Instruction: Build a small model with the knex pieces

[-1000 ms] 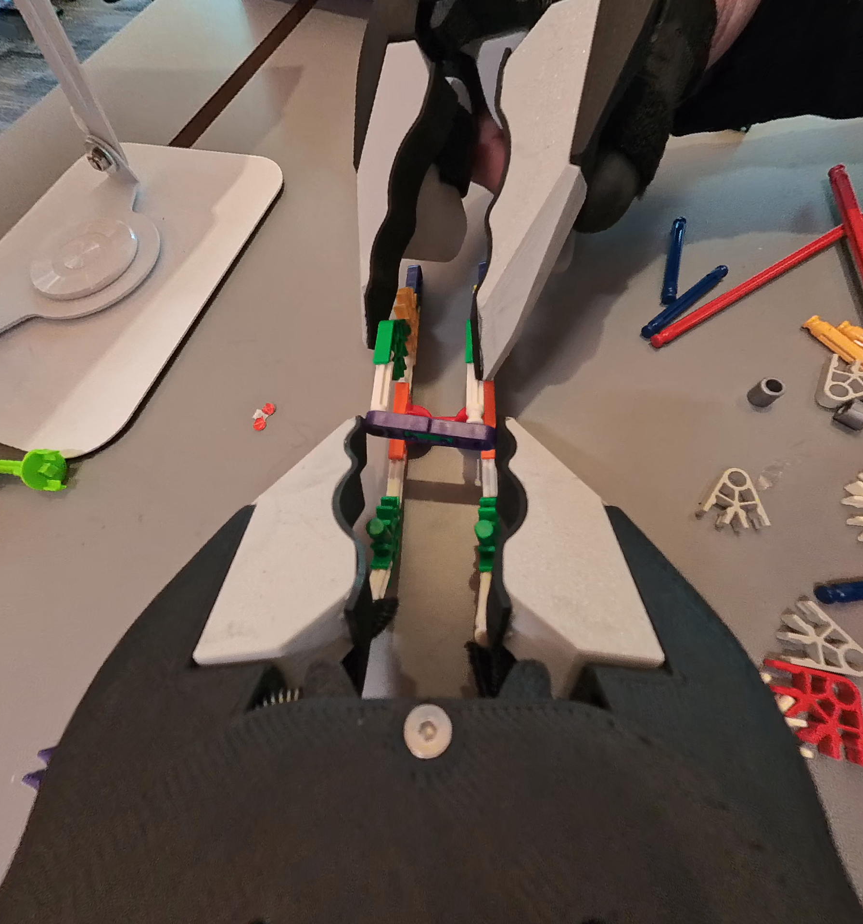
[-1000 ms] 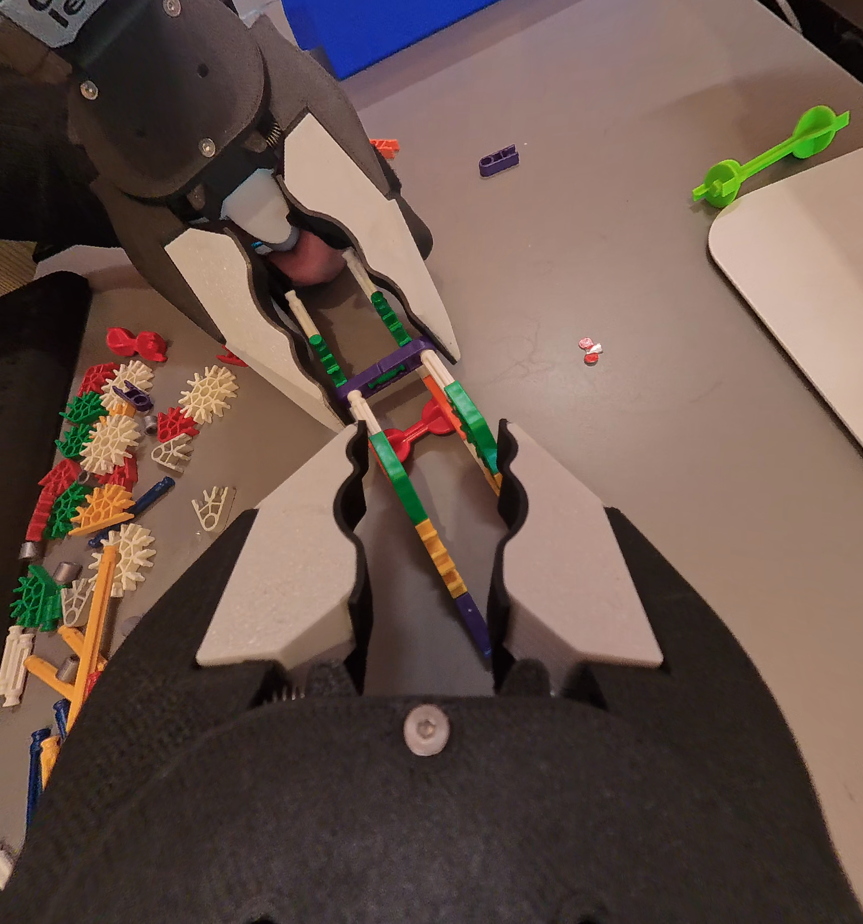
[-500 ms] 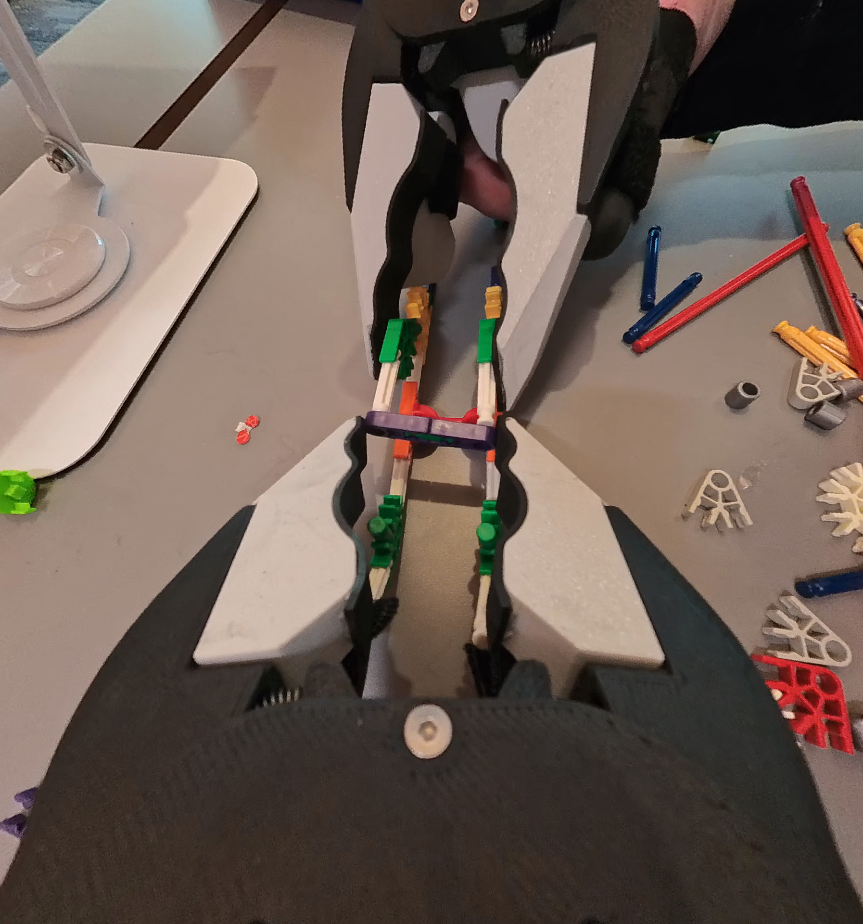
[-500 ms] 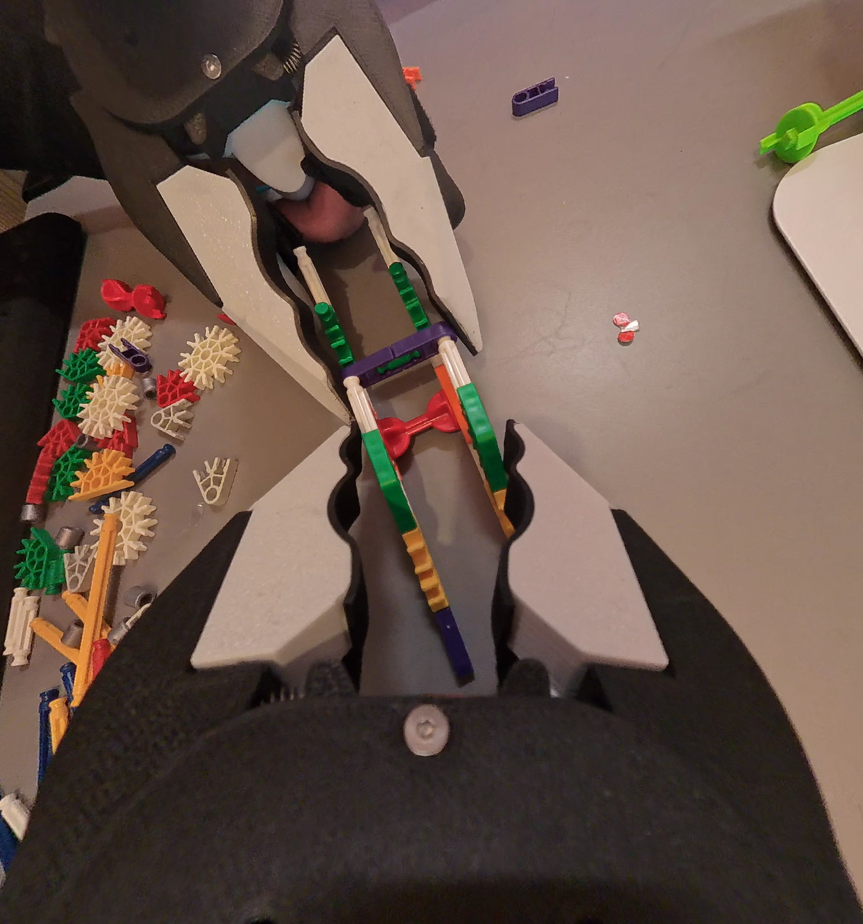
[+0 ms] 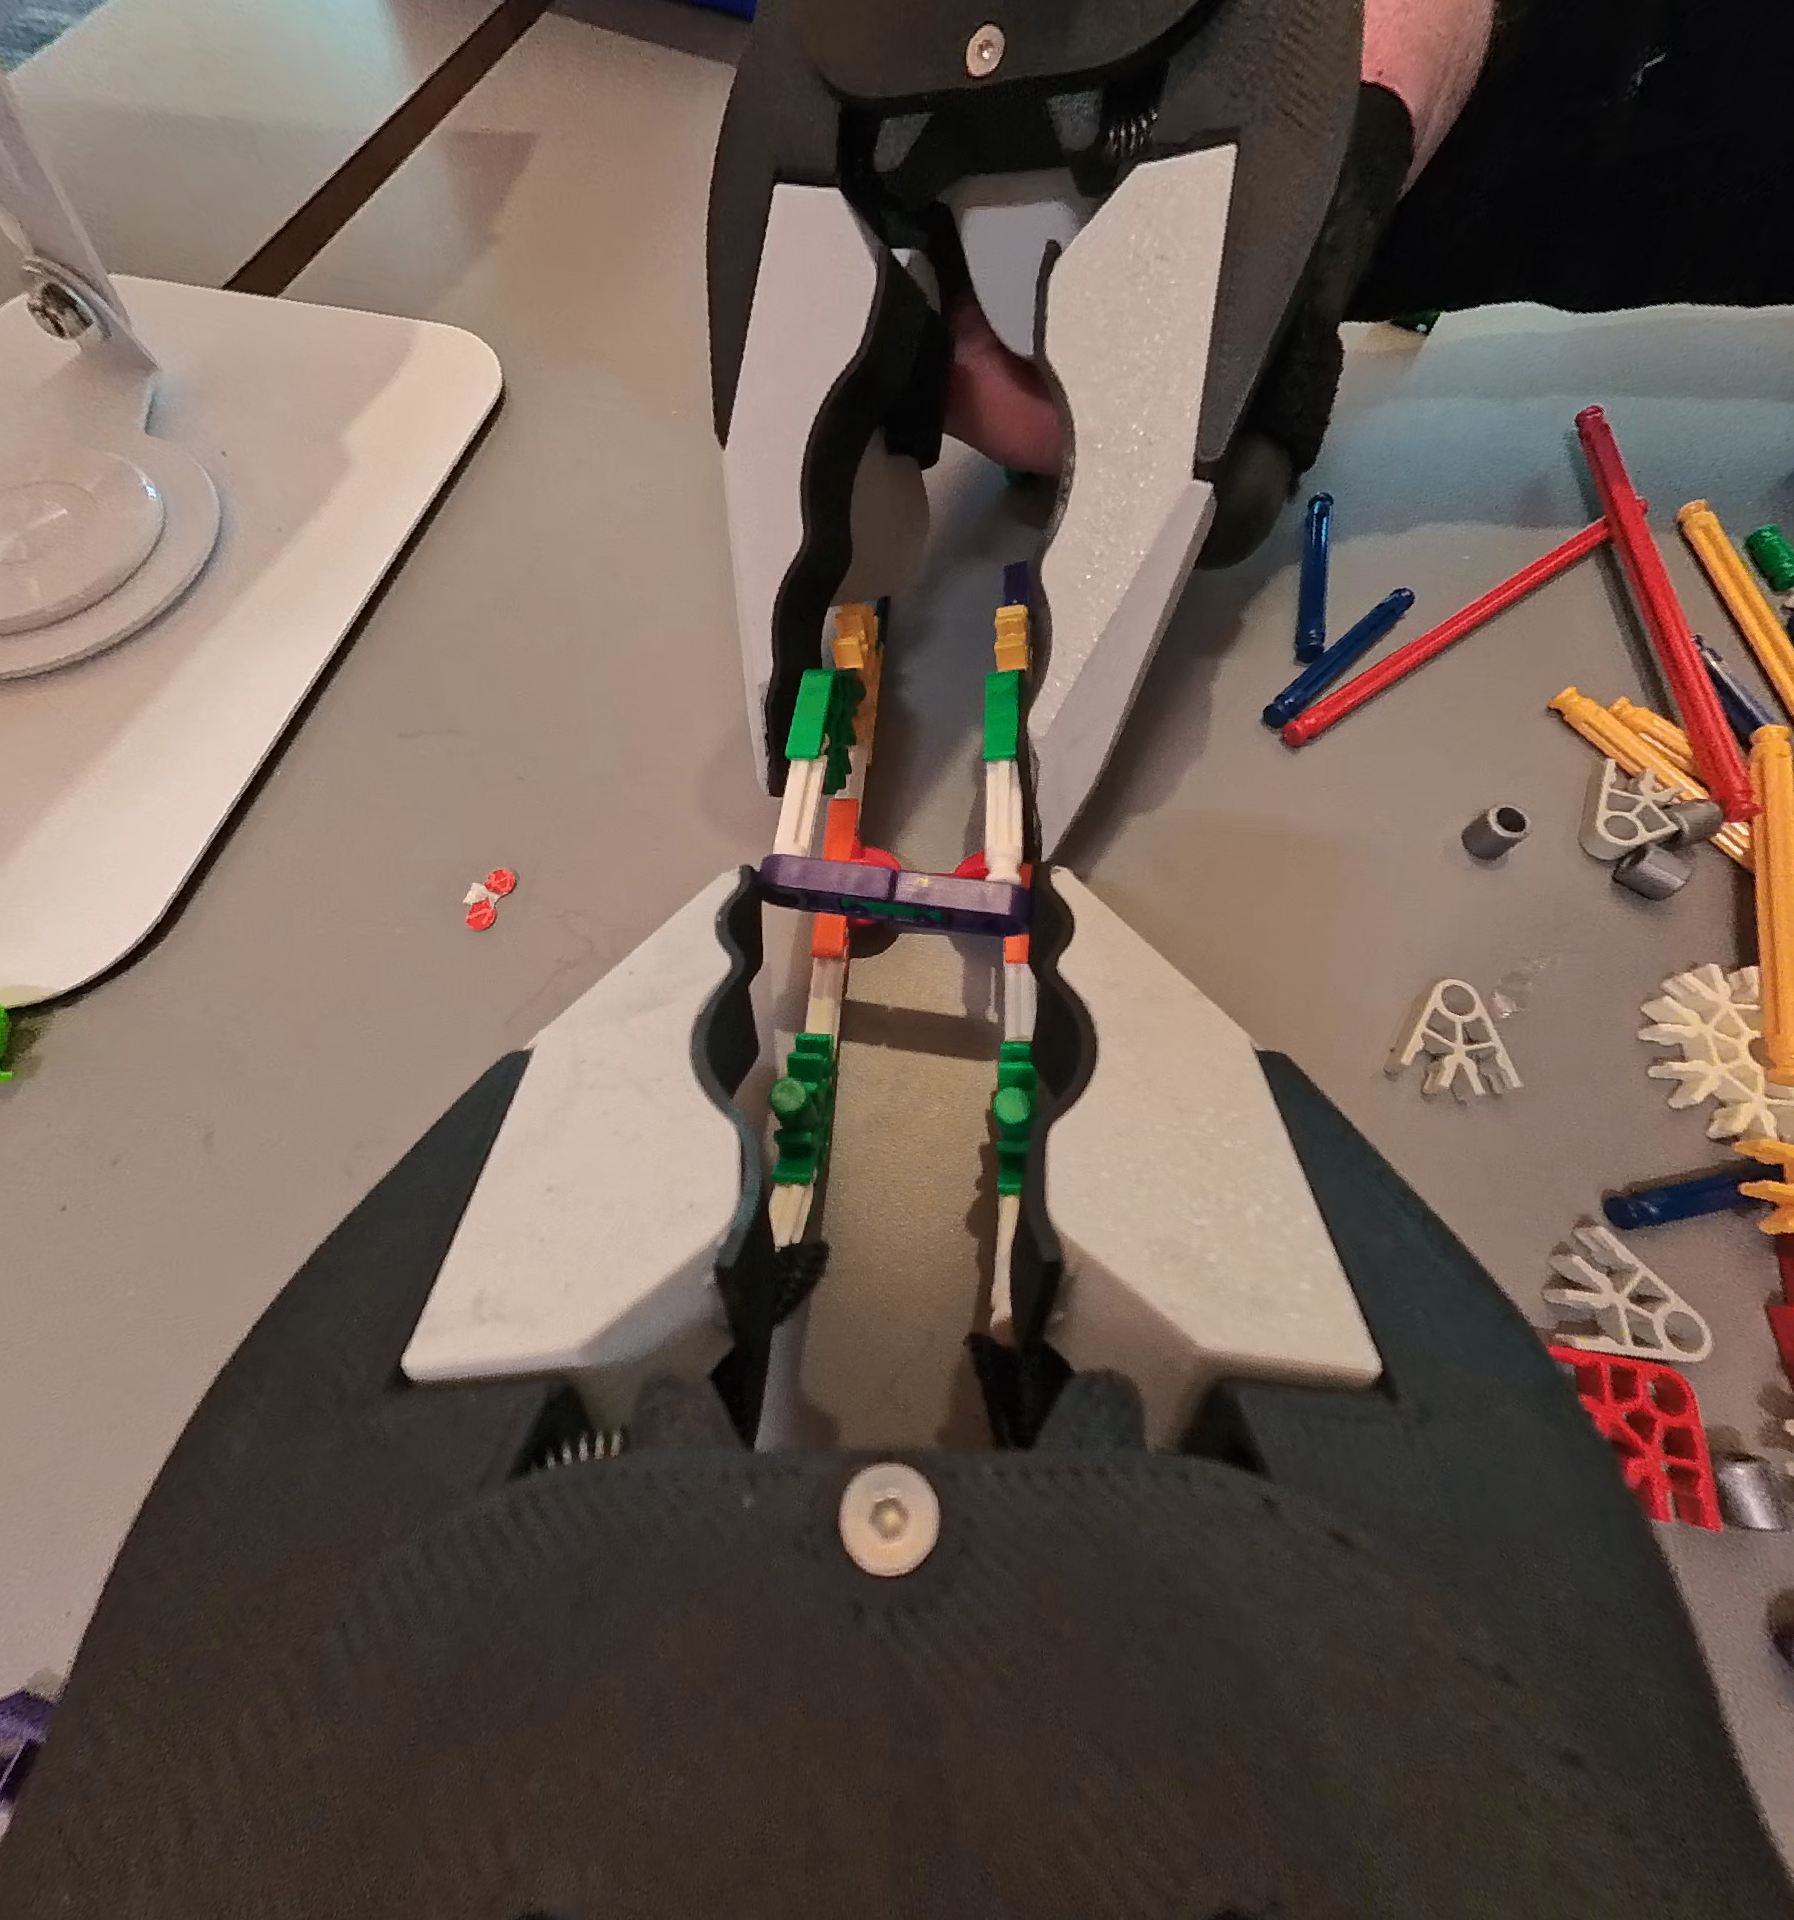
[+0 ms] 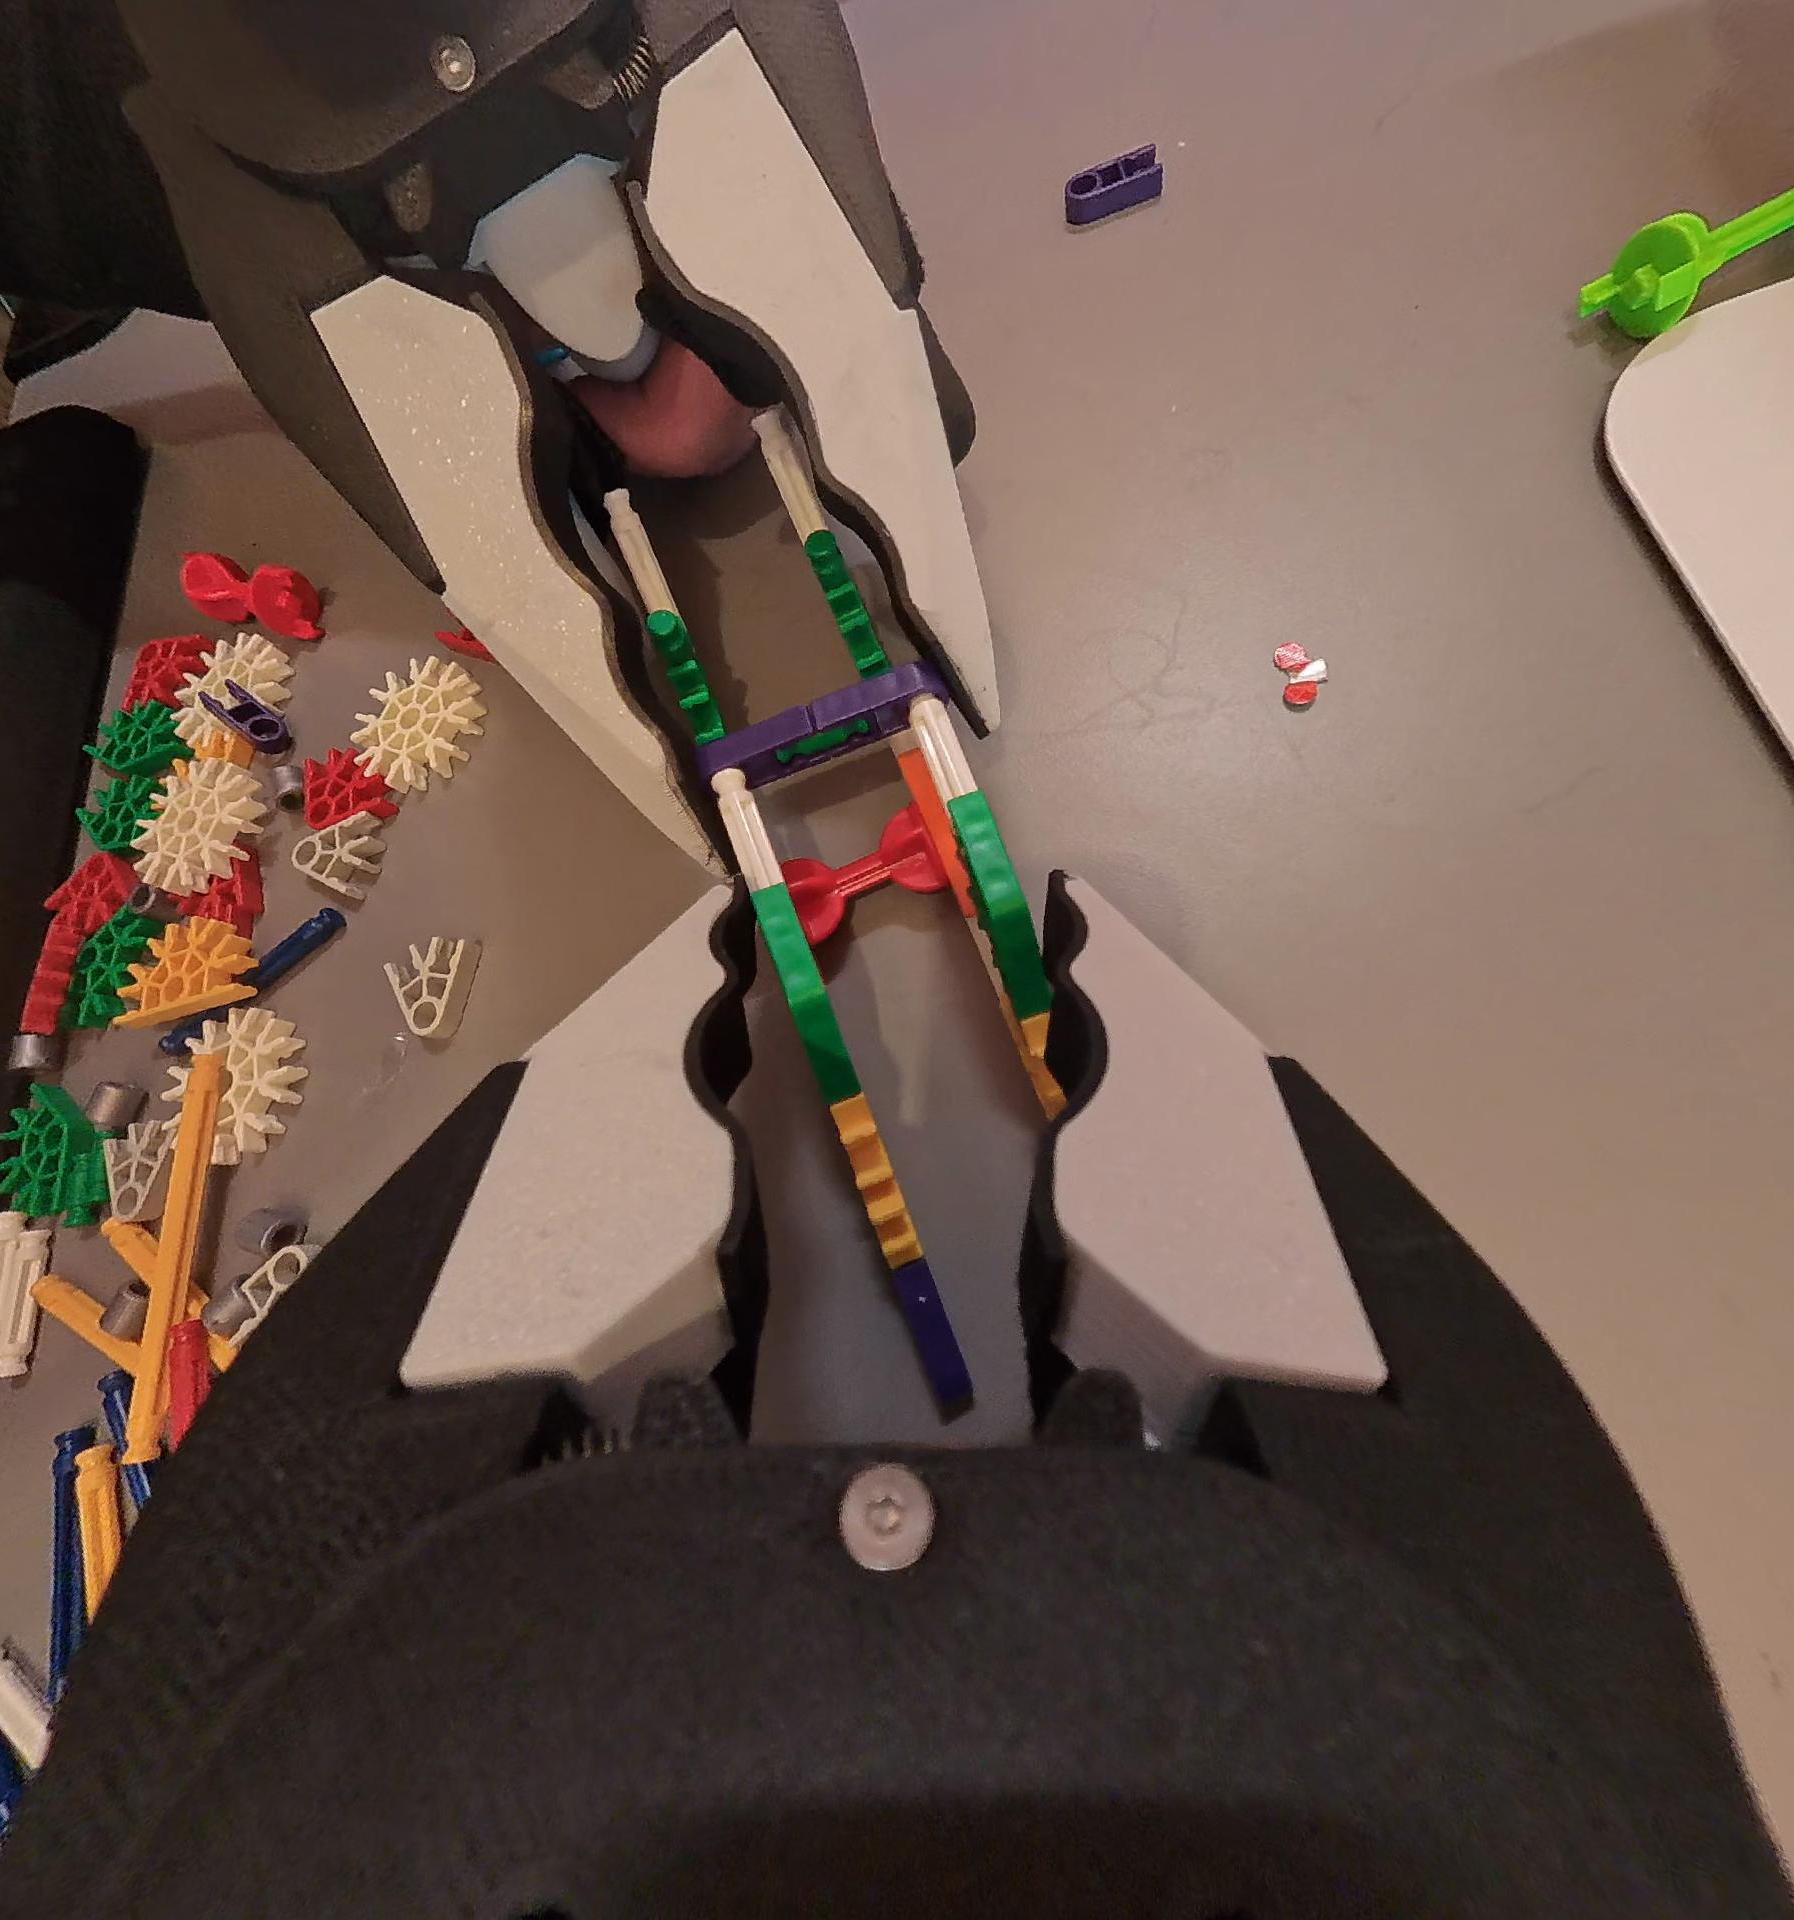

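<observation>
A ladder-like toy frame (image 5: pixel 841 878) has two rails of white rods with green, orange, yellow and blue clips, joined by a purple crossbar and a red connector (image 6: pixel 857 883). It is held just above the grey table. My left gripper (image 5: pixel 895 904) is shut on the frame's near half, one rail against each pad. My right gripper (image 6: pixel 893 894) is shut on the other half (image 6: pixel 820 1039). The two grippers face each other tip to tip. The right gripper (image 5: pixel 914 805) comes down from the top of the left wrist view. The left gripper (image 6: pixel 846 795) shows in the right wrist view.
A white stand base (image 5: pixel 197 582) lies to the left, and shows at the right edge (image 6: pixel 1745 540) of the right wrist view. Loose rods and snowflake connectors (image 5: pixel 1724 790) (image 6: pixel 197 862) are scattered on the other side. A lime green piece (image 6: pixel 1693 249), a purple clip (image 6: pixel 1111 182) and a red scrap (image 5: pixel 488 899) lie on the table. The red scrap (image 5: pixel 488 899) is about 7 cm from both grippers' fingertips. It is also in sight in the right wrist view (image 6: pixel 1304 675).
Both grippers have shifted together with the frame, away from the stand base. The right gripper now stands steeper, and both far rails show between its fingers. The grips are unchanged.
</observation>
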`<action>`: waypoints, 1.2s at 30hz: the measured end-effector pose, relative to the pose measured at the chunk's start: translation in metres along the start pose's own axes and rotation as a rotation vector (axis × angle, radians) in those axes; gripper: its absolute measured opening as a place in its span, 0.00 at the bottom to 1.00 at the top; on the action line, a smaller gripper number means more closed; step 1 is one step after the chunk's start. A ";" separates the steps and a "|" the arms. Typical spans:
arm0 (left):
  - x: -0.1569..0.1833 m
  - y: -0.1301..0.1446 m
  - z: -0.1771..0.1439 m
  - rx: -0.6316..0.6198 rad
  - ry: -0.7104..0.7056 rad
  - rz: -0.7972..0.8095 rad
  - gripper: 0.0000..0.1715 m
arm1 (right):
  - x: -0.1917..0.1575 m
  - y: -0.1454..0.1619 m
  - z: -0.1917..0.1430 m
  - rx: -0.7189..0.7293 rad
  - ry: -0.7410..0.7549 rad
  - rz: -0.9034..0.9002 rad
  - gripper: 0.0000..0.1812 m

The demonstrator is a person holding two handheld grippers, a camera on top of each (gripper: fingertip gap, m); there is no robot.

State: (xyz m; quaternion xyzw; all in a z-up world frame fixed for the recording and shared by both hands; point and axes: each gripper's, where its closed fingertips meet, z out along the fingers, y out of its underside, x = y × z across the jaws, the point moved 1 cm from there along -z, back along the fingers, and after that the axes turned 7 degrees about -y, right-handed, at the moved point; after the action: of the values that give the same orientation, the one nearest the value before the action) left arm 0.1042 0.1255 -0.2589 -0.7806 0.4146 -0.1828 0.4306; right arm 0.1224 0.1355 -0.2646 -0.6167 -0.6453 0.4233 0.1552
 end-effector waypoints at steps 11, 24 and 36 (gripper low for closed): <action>0.000 -0.002 0.000 -0.005 0.044 -0.063 0.29 | 0.002 0.002 0.001 -0.019 0.035 -0.026 0.29; 0.001 -0.003 0.003 -0.041 -0.007 -0.034 0.29 | 0.001 0.005 0.003 -0.049 0.077 -0.055 0.30; 0.006 -0.001 0.004 -0.064 0.004 0.104 0.29 | -0.002 0.007 0.004 -0.054 0.073 -0.070 0.31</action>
State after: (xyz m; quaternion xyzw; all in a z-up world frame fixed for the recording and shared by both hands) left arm 0.1112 0.1231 -0.2606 -0.7709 0.4611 -0.1484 0.4135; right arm 0.1248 0.1311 -0.2712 -0.6128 -0.6715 0.3773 0.1766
